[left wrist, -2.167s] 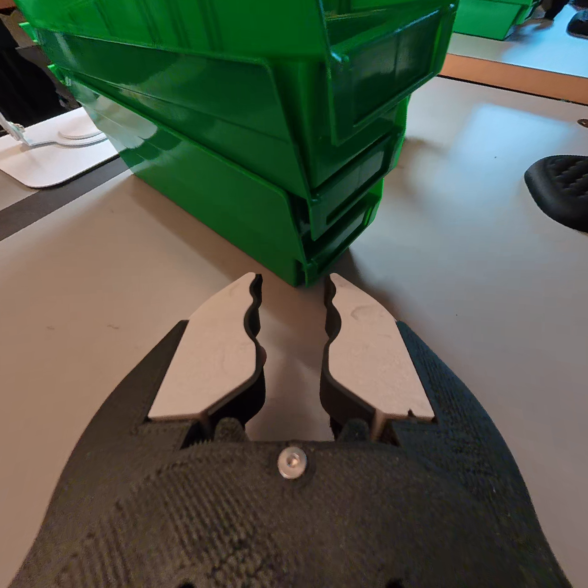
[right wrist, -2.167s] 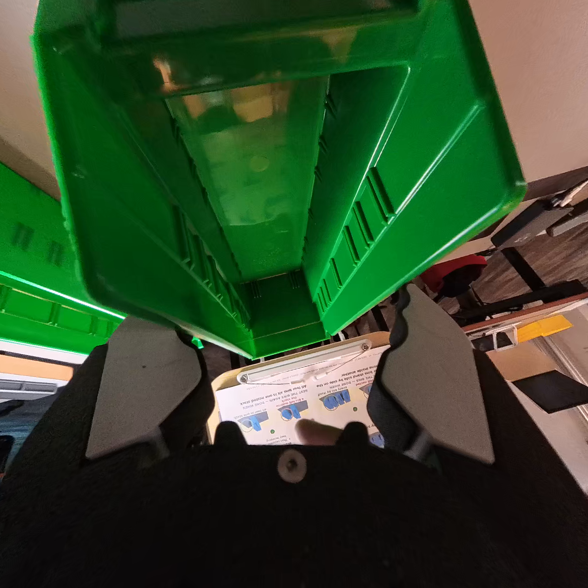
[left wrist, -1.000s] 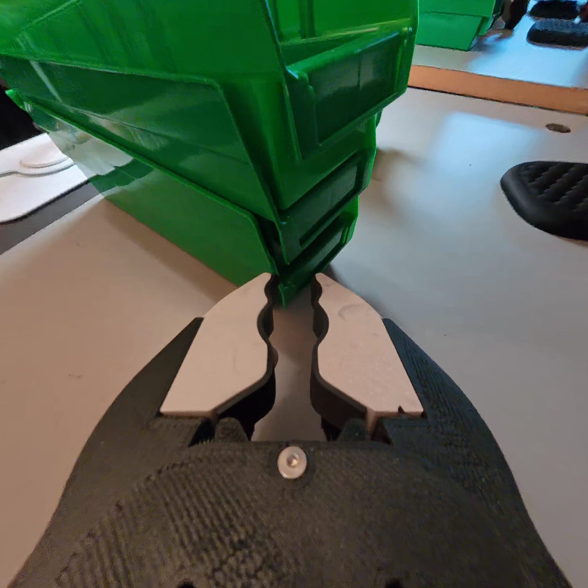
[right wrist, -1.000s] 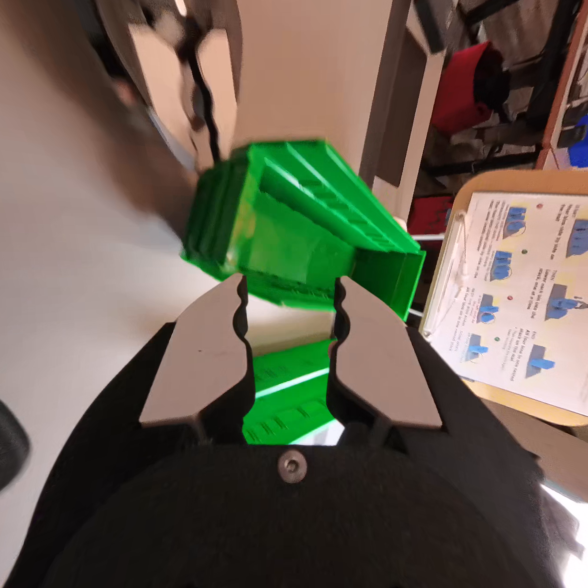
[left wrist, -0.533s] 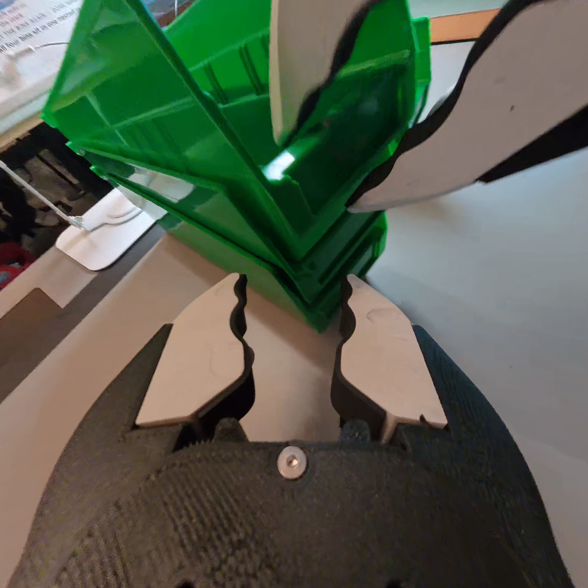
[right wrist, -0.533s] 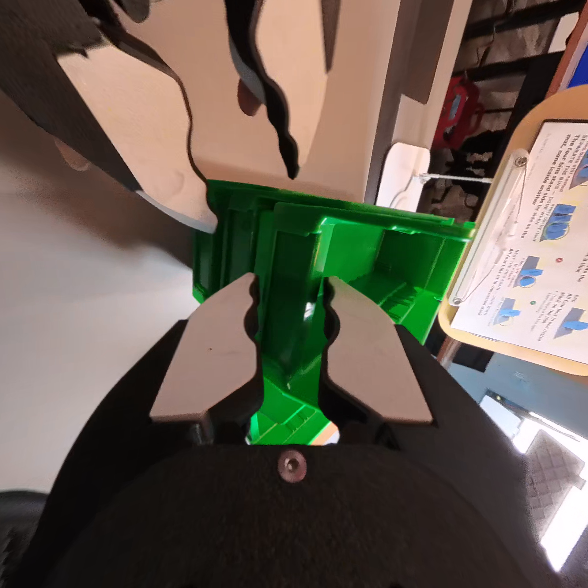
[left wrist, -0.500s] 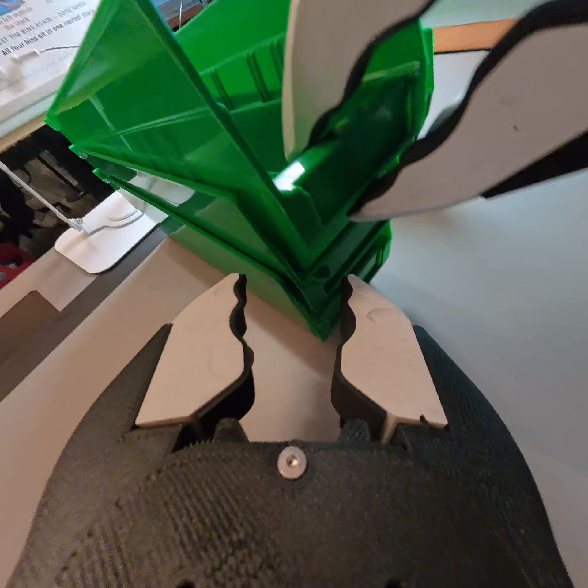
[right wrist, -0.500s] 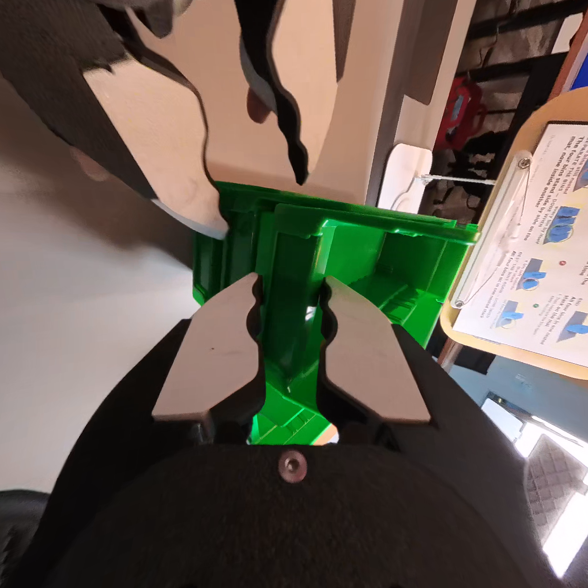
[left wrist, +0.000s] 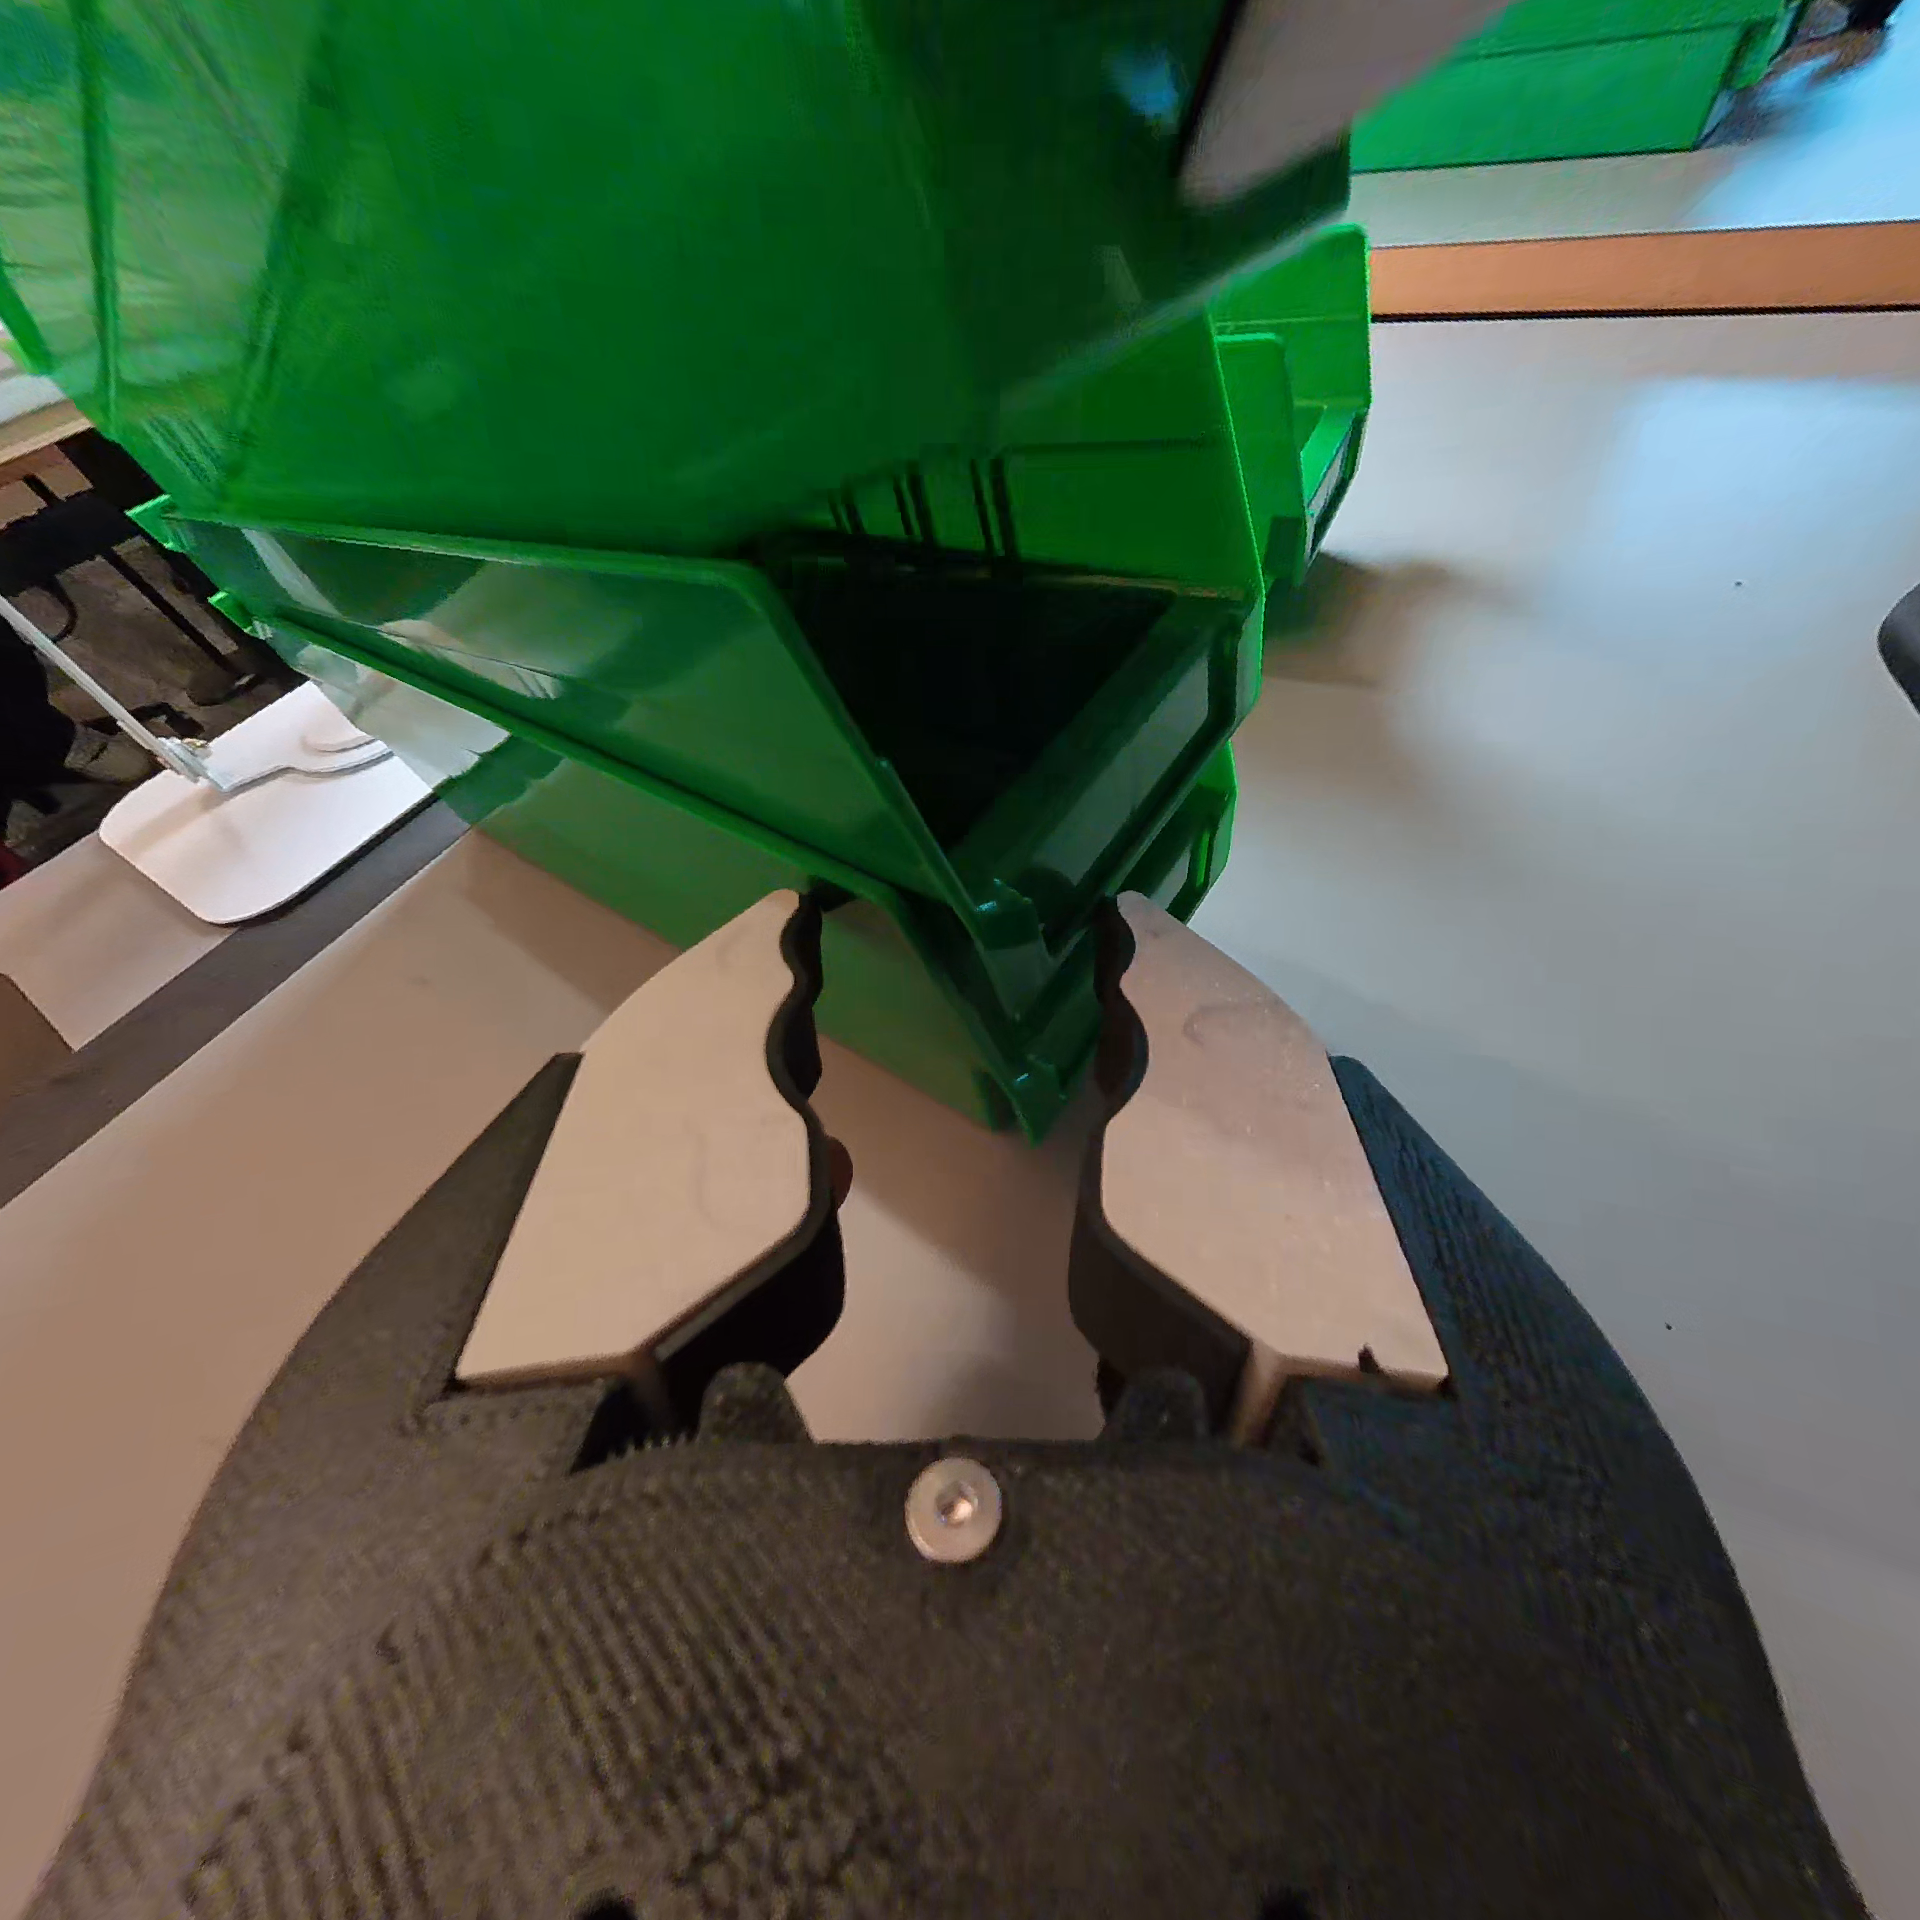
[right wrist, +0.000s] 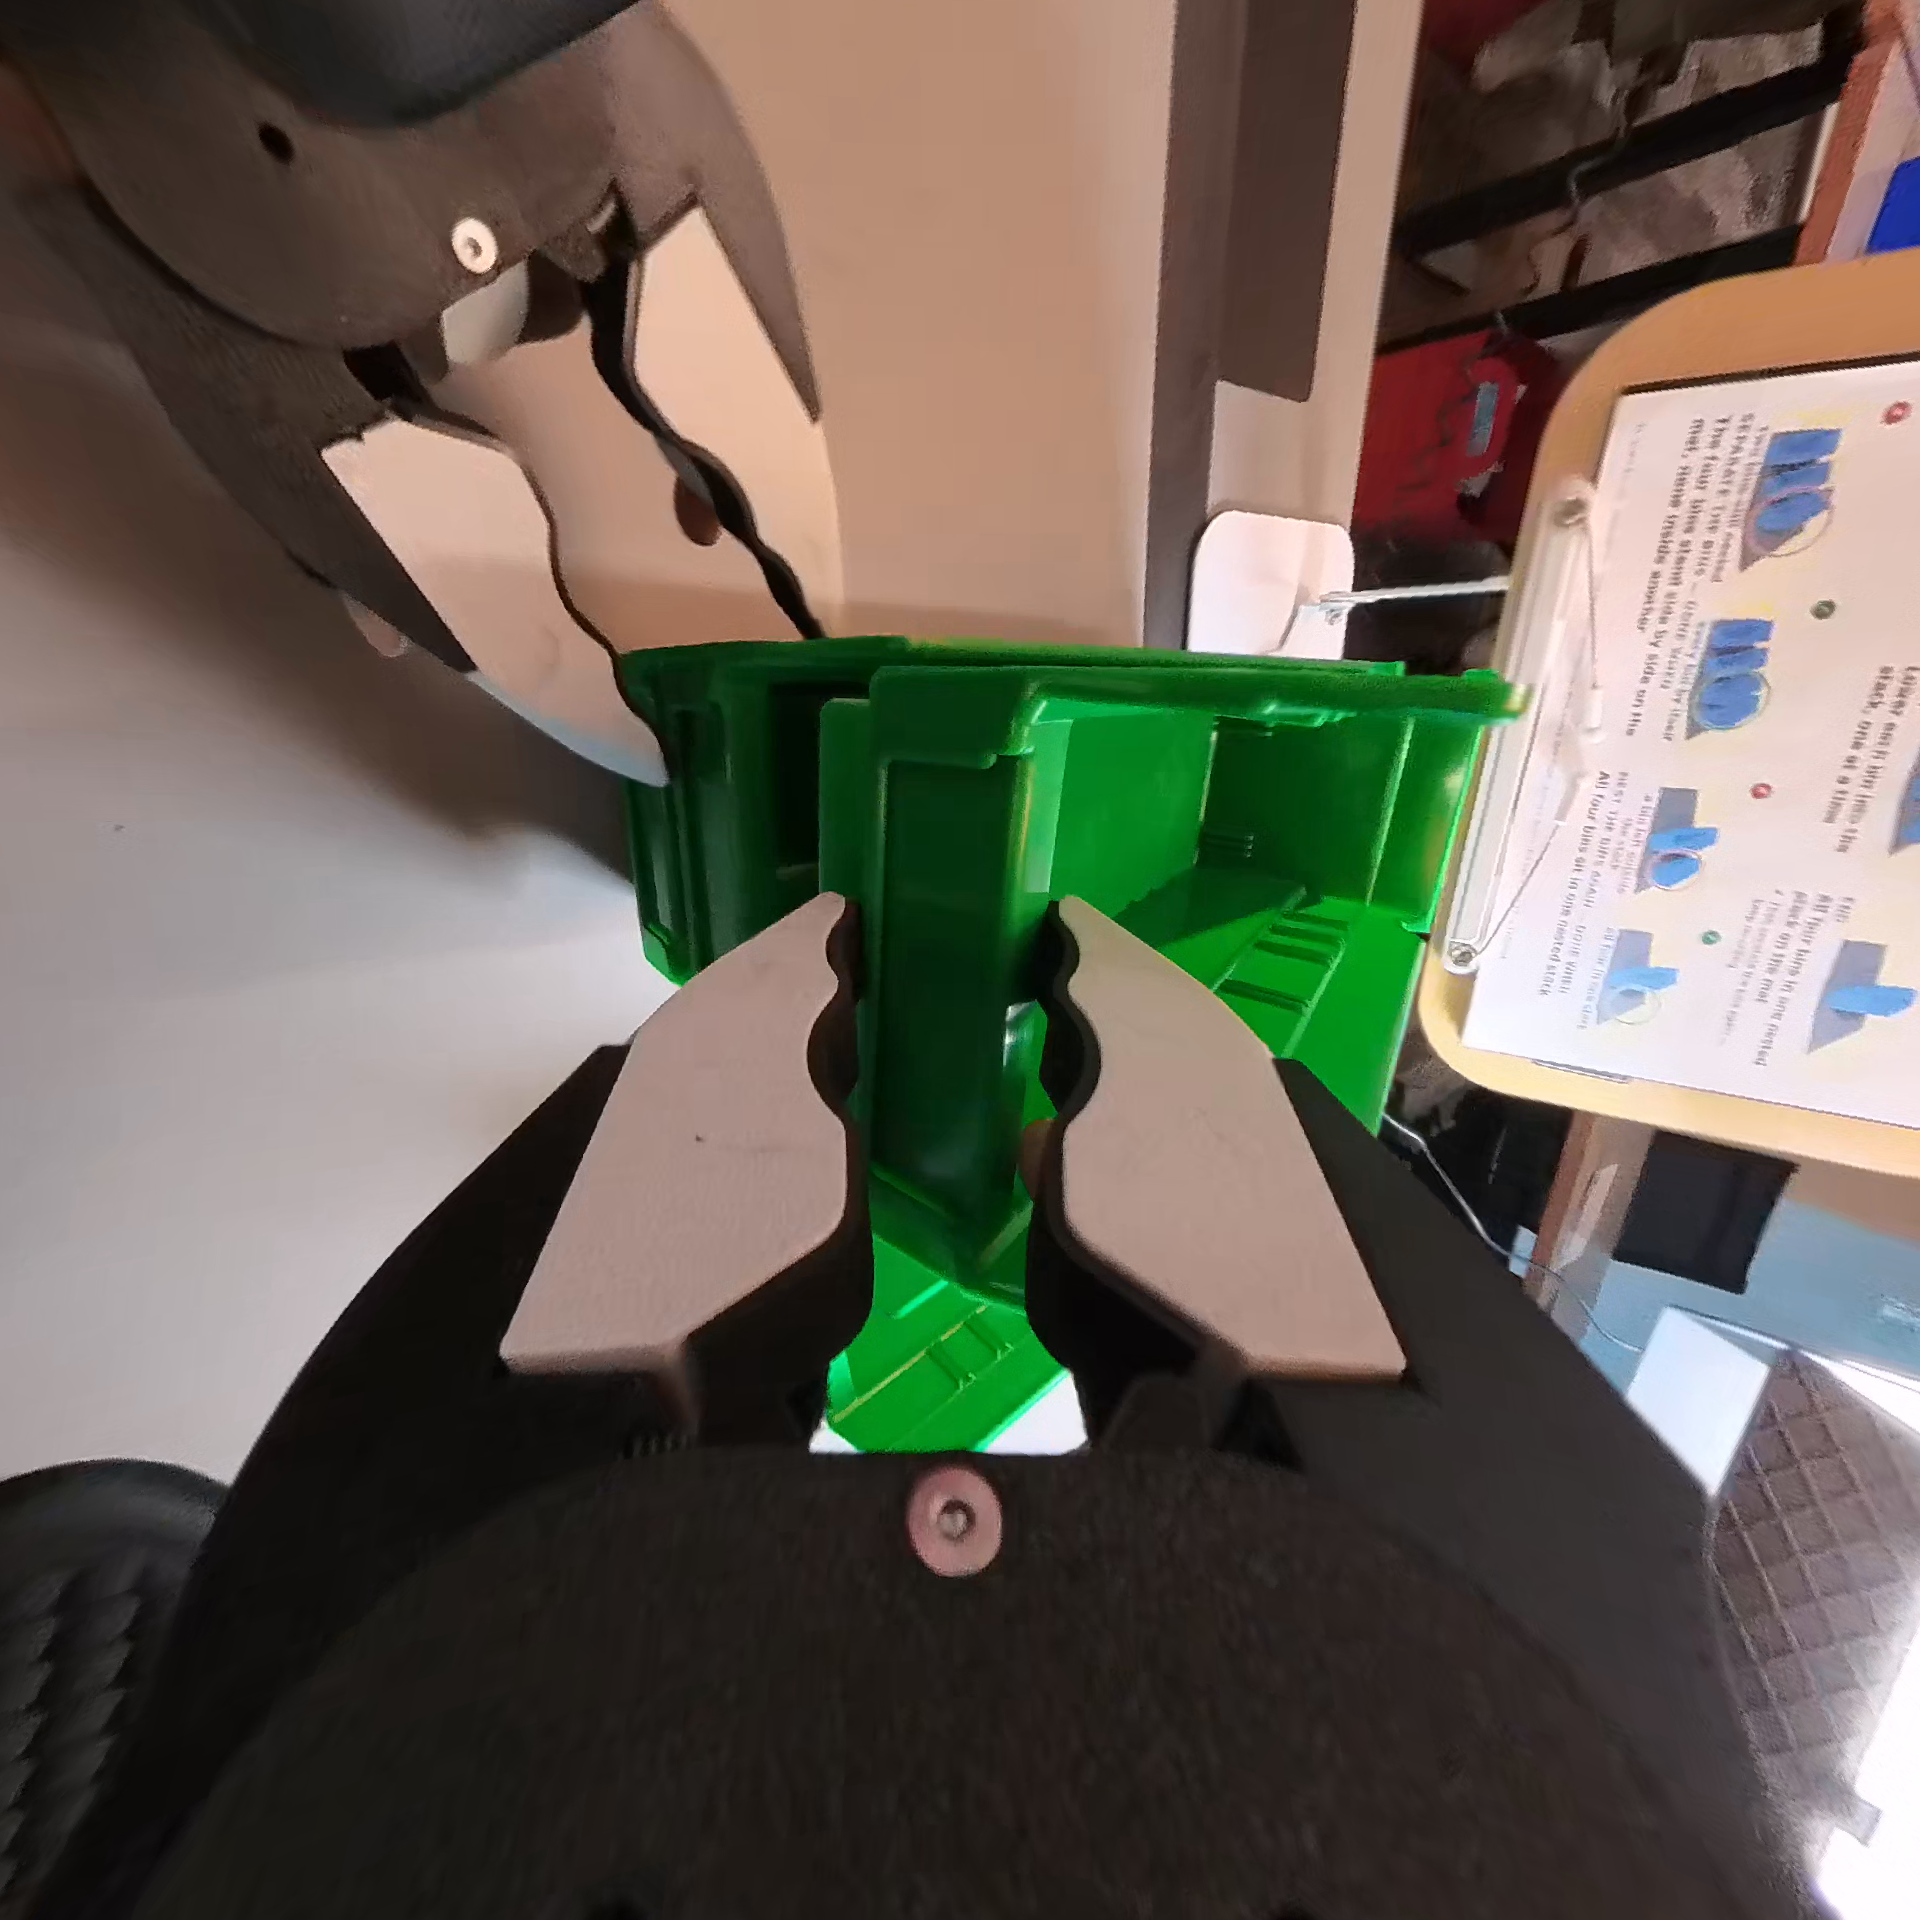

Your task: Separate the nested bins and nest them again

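Note:
Green nested bins [left wrist: 644, 707] stand on the pale table [left wrist: 1558, 831]. The top bin [left wrist: 623, 260] is raised and tilted above them, blurred. My right gripper [right wrist: 945, 914] is shut on the front wall of this top bin [right wrist: 1299, 831]; one of its fingers [left wrist: 1278, 104] shows at the top of the left wrist view. My left gripper [left wrist: 961, 914] is open, its fingers on either side of the front corner of the lower bins. It also shows in the right wrist view [right wrist: 727, 696], against the lower stack [right wrist: 727, 779].
A clipboard with a printed sheet [right wrist: 1714, 779] stands past the bins on a white stand base [left wrist: 260, 821]. More green bins [left wrist: 1558, 94] sit on a far table. A black mesh object [left wrist: 1901, 644] lies at the right edge. The grippers' ends are close to 11 cm from one another. Both grippers' tips are roughly 30 cm from the black mesh object [left wrist: 1901, 644].
My right gripper has come down onto the stack, shut on the top bin's front wall and raised it. My left gripper has opened wider and moved in around the lower bins' corner.

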The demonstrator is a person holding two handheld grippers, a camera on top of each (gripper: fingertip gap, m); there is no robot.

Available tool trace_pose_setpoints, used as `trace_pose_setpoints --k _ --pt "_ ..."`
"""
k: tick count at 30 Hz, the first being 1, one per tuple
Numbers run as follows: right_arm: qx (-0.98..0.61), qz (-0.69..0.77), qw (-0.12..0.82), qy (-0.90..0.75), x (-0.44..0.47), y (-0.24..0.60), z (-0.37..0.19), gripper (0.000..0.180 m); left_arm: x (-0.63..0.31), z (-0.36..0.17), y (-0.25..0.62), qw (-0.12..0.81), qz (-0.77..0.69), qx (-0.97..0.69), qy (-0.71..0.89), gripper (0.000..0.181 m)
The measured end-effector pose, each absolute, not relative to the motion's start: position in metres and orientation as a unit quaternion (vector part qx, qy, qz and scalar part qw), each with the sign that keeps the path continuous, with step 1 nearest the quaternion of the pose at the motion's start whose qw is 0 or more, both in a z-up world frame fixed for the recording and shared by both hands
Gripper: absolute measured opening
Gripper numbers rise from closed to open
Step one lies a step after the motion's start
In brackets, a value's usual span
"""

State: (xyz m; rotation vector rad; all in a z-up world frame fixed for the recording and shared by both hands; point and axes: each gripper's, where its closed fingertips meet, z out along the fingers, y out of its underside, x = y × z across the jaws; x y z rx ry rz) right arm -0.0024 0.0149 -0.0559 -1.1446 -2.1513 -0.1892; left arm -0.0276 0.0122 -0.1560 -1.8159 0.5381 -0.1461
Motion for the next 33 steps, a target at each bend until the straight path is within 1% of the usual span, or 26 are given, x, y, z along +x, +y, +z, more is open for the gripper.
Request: trace_pose_setpoints --k 5,9,12,16,19,23,28,30,33 --pt "-0.436 -0.049 0.382 -0.813 0.000 0.015 -0.016 0.032 -0.027 -0.156 0.013 0.584 -0.057 -0.777 0.226 0.050" --pt "-0.420 -0.060 0.419 -0.803 0.003 0.013 0.009 0.032 -0.026 -0.156 0.014 0.584 -0.059 -0.777 0.228 0.050" --pt "-0.419 -0.050 0.436 -0.795 0.006 0.011 0.022 0.032 -0.028 -0.156 0.011 0.583 -0.061 -0.776 0.235 0.047" --pt "-0.411 -0.040 0.459 -0.787 0.009 0.010 0.034 0.032 -0.032 -0.147 0.000 0.588 -0.070 -0.770 0.237 0.050" --pt "-0.396 -0.041 0.476 -0.784 0.002 0.003 0.039 0.032 -0.045 -0.126 -0.011 0.611 -0.079 -0.757 0.220 0.052" --pt "-0.373 -0.050 0.476 -0.795 -0.018 -0.018 0.026 0.032 -0.079 -0.096 -0.026 0.646 -0.072 -0.739 0.177 0.052" --pt "-0.329 -0.086 0.491 -0.802 -0.058 -0.045 -0.009 0.032 -0.151 -0.082 -0.055 0.673 -0.010 -0.735 0.088 0.047" --pt "-0.313 -0.103 0.489 -0.807 -0.075 -0.059 -0.033 0.032 -0.188 -0.080 -0.069 0.673 0.044 -0.737 0.046 0.040" --pt "-0.316 -0.096 0.465 -0.822 -0.099 -0.081 -0.084 0.032 -0.227 -0.083 -0.087 0.659 0.086 -0.748 0.003 0.039"
